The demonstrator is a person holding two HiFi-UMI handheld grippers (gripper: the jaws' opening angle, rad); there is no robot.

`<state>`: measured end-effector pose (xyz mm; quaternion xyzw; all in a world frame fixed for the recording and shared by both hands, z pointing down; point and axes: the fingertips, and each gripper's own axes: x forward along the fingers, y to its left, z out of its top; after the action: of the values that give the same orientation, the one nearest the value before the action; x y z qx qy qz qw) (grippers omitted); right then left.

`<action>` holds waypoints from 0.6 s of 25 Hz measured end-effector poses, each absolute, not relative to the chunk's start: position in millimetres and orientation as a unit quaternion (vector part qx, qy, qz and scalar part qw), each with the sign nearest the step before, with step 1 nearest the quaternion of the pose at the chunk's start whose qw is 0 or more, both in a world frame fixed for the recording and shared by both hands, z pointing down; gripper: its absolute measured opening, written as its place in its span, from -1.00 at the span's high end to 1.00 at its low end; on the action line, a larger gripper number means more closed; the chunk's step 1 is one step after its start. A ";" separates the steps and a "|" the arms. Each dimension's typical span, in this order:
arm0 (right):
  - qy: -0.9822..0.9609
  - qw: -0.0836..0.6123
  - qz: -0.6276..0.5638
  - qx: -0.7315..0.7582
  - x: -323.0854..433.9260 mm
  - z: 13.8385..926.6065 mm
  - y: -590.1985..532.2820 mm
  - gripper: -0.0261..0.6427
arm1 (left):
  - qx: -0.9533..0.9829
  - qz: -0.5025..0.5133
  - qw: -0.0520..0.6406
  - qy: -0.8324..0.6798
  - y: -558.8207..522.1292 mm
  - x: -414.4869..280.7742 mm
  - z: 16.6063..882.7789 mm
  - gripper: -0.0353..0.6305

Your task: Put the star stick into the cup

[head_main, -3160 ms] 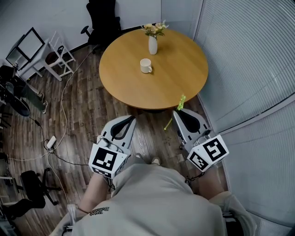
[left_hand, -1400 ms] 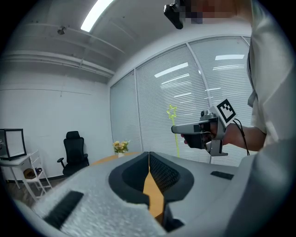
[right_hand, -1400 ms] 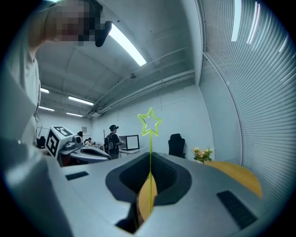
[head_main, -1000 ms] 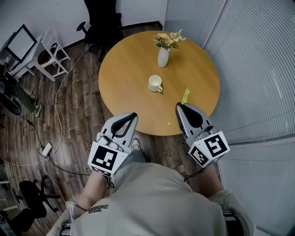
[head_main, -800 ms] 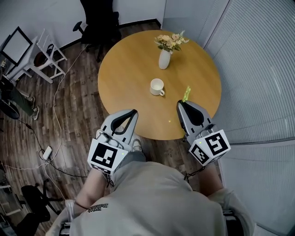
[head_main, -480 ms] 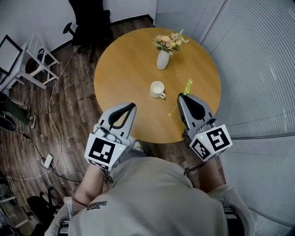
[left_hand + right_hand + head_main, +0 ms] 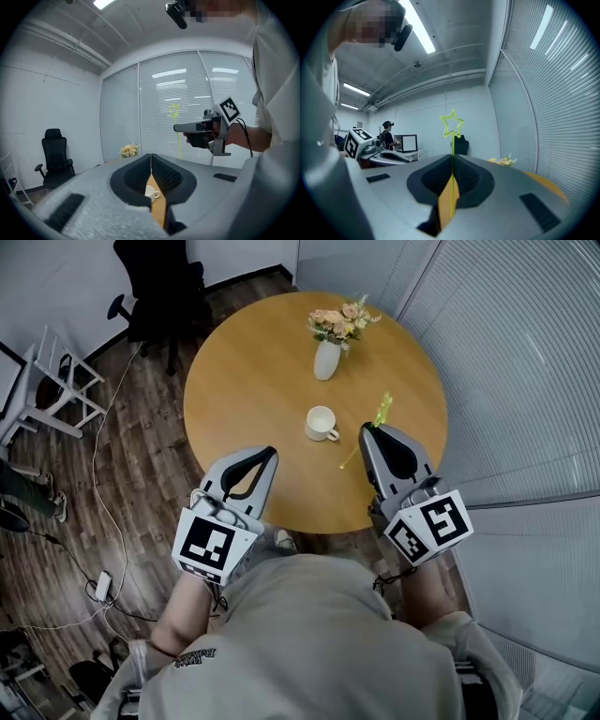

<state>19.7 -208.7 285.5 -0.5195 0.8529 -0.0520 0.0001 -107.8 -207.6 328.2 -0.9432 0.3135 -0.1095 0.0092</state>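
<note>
Gripping star stick [image 7: 452, 149]: right gripper [image 7: 367, 429] jaws | left gripper [image 7: 270, 453] jaws closed | cup [image 7: 321, 423] well inside table [image 7: 246, 371] edge

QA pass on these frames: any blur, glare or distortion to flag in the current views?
Head view: sharp, evenly lit, edges bowed; cup and table crisp. Left gripper view: heavy fisheye, dark corners, lights mirrored in the blinds, mosaic patch at top. Right gripper view: same fisheye, bright ceiling light, star stick sharp.
</note>
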 end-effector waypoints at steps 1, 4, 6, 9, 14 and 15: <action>0.851 0.000 -0.052 -0.522 18.9 285.8 -209.7 0.83 | -0.944 -0.109 0.008 0.312 -208.7 -108.1 329.0 0.82; 0.846 0.002 -0.049 -0.530 18.0 284.8 -211.5 0.83 | -0.945 -0.107 0.007 0.310 -209.8 -110.3 330.8 0.82; 0.845 0.003 -0.048 -0.533 16.2 285.0 -212.7 0.83 | -0.944 -0.107 0.005 0.312 -210.0 -113.7 333.0 0.82; 0.846 -0.001 -0.048 -0.530 15.3 285.2 -216.6 0.83 | -0.943 -0.107 0.001 0.316 -212.1 -115.5 333.5 0.82; 0.853 -0.003 -0.052 -0.520 16.3 289.4 -223.3 0.83 | -0.939 -0.116 0.000 0.323 -216.9 -112.8 337.2 0.82; 0.854 -0.004 -0.053 -0.517 16.7 290.5 -224.3 0.83 | -0.939 -0.117 -0.001 0.325 -217.2 -111.7 337.3 0.82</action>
<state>16.7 -224.3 290.5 -0.5168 0.8544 -0.0534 -0.0039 -111.7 -217.2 337.3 -0.9385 0.3249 -0.1168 -0.0006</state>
